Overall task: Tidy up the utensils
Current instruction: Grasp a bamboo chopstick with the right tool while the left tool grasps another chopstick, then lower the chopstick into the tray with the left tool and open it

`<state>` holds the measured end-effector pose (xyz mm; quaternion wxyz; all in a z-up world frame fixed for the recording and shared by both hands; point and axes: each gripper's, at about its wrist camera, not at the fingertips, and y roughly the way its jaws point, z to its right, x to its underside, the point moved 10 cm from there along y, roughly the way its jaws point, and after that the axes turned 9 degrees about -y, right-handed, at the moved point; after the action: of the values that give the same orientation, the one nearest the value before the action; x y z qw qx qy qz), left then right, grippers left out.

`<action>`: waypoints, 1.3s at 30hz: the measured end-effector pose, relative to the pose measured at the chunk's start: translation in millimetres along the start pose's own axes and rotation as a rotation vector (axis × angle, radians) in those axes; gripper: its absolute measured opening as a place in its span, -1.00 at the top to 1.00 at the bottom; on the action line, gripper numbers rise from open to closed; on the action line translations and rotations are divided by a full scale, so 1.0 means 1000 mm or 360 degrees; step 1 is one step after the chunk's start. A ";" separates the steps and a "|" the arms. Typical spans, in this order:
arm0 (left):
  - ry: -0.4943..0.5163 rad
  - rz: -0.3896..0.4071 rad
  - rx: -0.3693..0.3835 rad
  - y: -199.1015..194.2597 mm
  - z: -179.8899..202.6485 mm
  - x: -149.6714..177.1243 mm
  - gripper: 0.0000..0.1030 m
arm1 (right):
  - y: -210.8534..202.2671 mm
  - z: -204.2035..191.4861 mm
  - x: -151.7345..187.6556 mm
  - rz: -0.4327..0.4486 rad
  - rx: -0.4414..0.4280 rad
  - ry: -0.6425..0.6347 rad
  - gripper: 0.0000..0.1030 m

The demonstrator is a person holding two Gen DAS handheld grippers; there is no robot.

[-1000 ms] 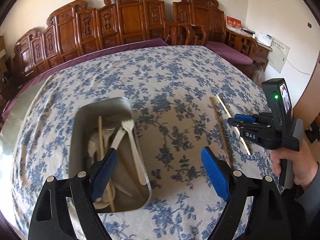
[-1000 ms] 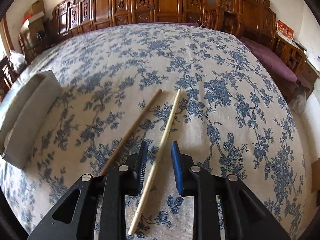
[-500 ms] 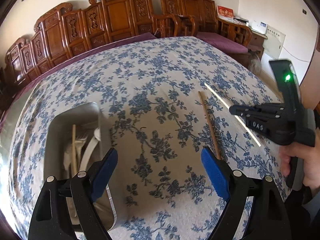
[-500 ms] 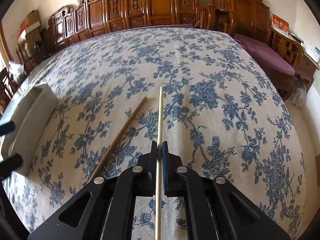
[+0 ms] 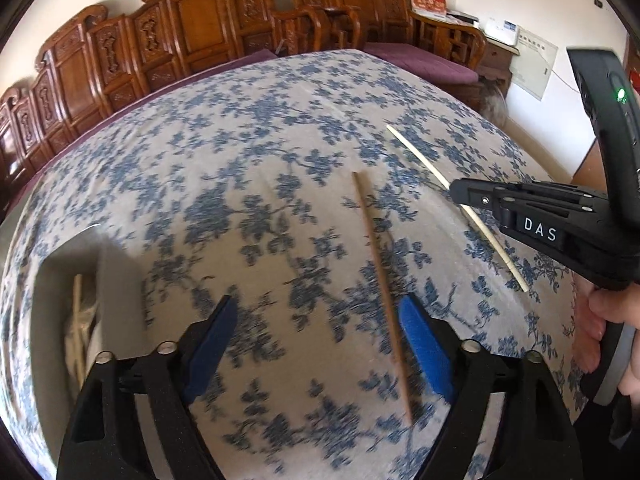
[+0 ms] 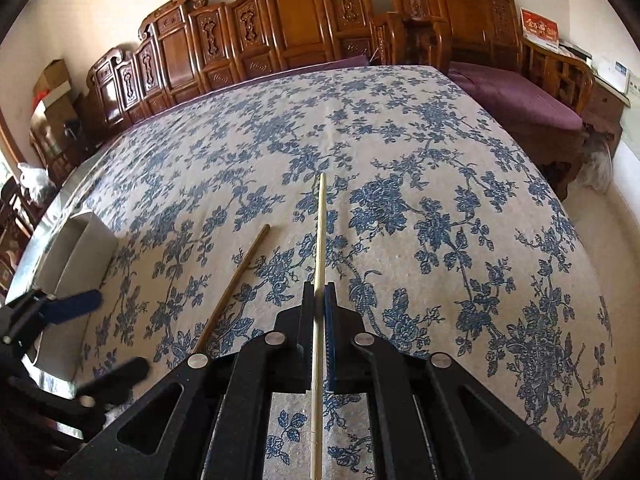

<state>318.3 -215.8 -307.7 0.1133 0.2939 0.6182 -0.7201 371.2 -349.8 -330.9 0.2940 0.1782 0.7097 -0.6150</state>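
Left wrist view: my left gripper (image 5: 316, 344) hangs over the floral tablecloth (image 5: 260, 168), jaws wide but closing; the darker wooden chopstick (image 5: 380, 284) lies flat on the cloth betw. the pads, close to the right-hand blue pad (image 5: 426, 348), not yet touched. The metal tray (image 5: 116, 280) sits at far left w/ pale utensils inside, only partly seen. At right, my right gripper (image 5: 456, 194) is clamped on the pale chopstick (image 5: 424, 164), which looks lifted clear of the cloth at its far end; can't tell at the near end.

Right wrist view: the right gripper (image 6: 319, 292) pinches the pale chopstick (image 6: 320, 224) narrowly, roughly mid-length, so the stick runs straight out ahead and back under the jaws. The darker chopstick (image 6: 236, 280) lies just beside it on the left, apart. The tray (image 6: 76, 264) is at the left edge.

Handling, as I judge it: both sticks are light, stiff, thin and smooth, so they'll roll or pivot in a loose pinch. Best hold is near mid-length, pads square across the shaft, to keep balance and stop the tip swinging. The darker one lies flat on soft cloth, so the pads prob. need to press slightly into the fabric to get under its curve. Not fragile; moderate squeeze is enough. Long overhang means watch the tray rim when lowering.
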 end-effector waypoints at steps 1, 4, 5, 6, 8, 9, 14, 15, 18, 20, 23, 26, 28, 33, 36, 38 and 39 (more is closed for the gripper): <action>0.0011 -0.0012 0.0006 0.003 0.004 0.000 -0.33 | 0.000 0.001 0.000 0.0000 -0.0001 0.0007 0.89; 0.0039 -0.0042 0.0028 0.012 0.016 0.003 -0.10 | 0.000 0.001 -0.001 0.0008 -0.0011 0.0016 0.89; 0.0046 -0.0049 0.0033 0.014 0.019 0.003 -0.06 | 0.000 0.001 -0.001 0.0006 -0.0011 0.0016 0.89; 0.0057 -0.0055 0.0040 0.017 0.022 0.004 0.04 | 0.000 0.001 -0.001 0.0006 -0.0014 0.0017 0.89; 0.0074 -0.0074 0.0041 0.021 0.026 0.007 0.17 | 0.000 0.000 -0.001 0.0009 -0.0015 0.0017 0.89; 0.0079 -0.0080 0.0042 0.022 0.027 0.008 0.26 | 0.000 0.000 -0.001 0.0009 -0.0016 0.0018 0.89; 0.0076 -0.0083 0.0054 0.025 0.027 0.011 0.54 | 0.000 -0.002 -0.001 0.0008 -0.0021 0.0014 0.89; 0.0072 -0.0084 0.0060 0.025 0.027 0.011 0.80 | 0.000 -0.003 -0.001 0.0007 -0.0022 0.0012 0.89; 0.0061 -0.0090 0.0054 0.024 0.021 0.012 0.92 | 0.002 -0.004 -0.001 0.0001 -0.0028 0.0007 0.89; 0.0047 -0.0087 0.0050 0.021 0.016 0.014 0.92 | 0.002 -0.007 -0.002 0.0004 -0.0036 -0.0001 0.89; 0.0026 -0.0085 0.0044 0.015 0.008 0.016 0.92 | 0.002 -0.012 -0.003 0.0008 -0.0043 -0.0022 0.89; 0.0004 -0.0068 0.0035 0.005 -0.002 0.016 0.92 | 0.001 -0.018 -0.004 0.0016 -0.0052 -0.0042 0.89; -0.0014 -0.0052 0.0031 -0.005 -0.008 0.016 0.92 | 0.000 -0.022 -0.005 0.0024 -0.0059 -0.0055 0.89; -0.0032 -0.0002 0.0002 -0.030 -0.022 0.016 0.92 | -0.004 -0.033 -0.006 0.0039 -0.0072 -0.0091 0.89; -0.0049 0.0032 -0.0020 -0.045 -0.032 0.013 0.92 | -0.008 -0.043 -0.007 0.0051 -0.0087 -0.0110 0.89; -0.0068 0.0061 -0.0035 -0.056 -0.039 0.011 0.92 | -0.009 -0.050 -0.007 0.0057 -0.0098 -0.0131 0.89; -0.0075 0.0070 -0.0040 -0.059 -0.042 0.010 0.92 | -0.010 -0.055 -0.008 0.0060 -0.0106 -0.0144 0.89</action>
<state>290.8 -161.0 -267.2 0.1473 0.2890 0.6179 -0.7163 360.2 -297.3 -314.9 0.3431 0.1536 0.7122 -0.5929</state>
